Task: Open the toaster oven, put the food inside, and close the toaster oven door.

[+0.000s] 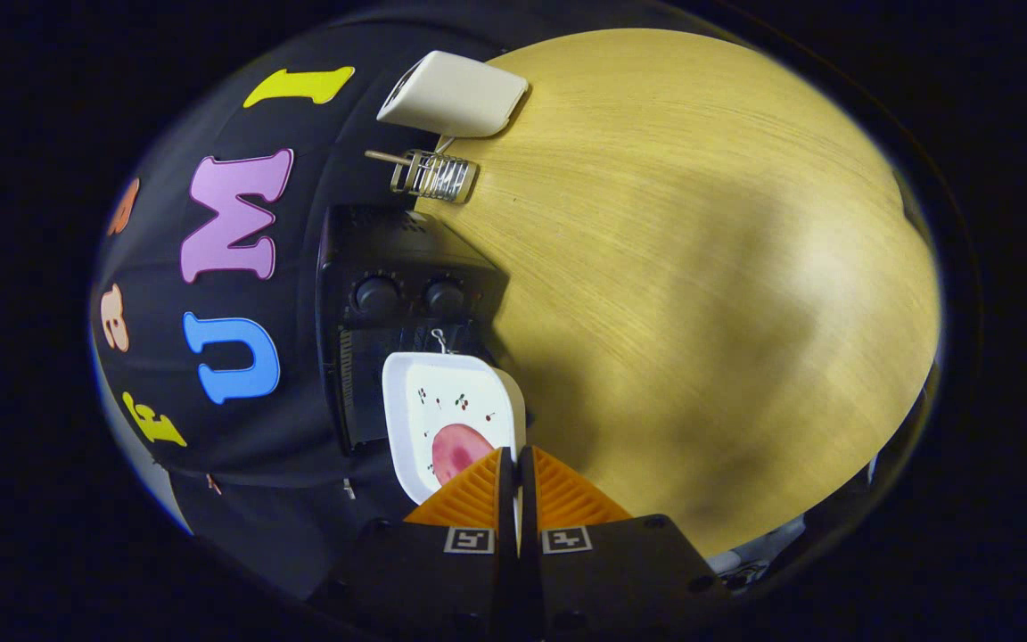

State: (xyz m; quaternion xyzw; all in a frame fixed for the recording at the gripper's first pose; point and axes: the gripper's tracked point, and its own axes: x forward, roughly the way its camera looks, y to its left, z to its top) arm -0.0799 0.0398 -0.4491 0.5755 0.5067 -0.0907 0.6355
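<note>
White and shallow, the dish (447, 401) hangs from the gripper (516, 486), whose fingers are pinched nearly together on its near rim, holding it tipped on edge just in front of the black toaster oven (398, 285). A pink piece of food (455, 450) lies in it close to the fingers. It looks stiff, light and glazed, so probably slippery at the rim; a thin-edge grip may let it swing. Beyond, a wire rack (433, 174) and a cream box (455, 94) sit on the wooden tabletop (701, 267).
</note>
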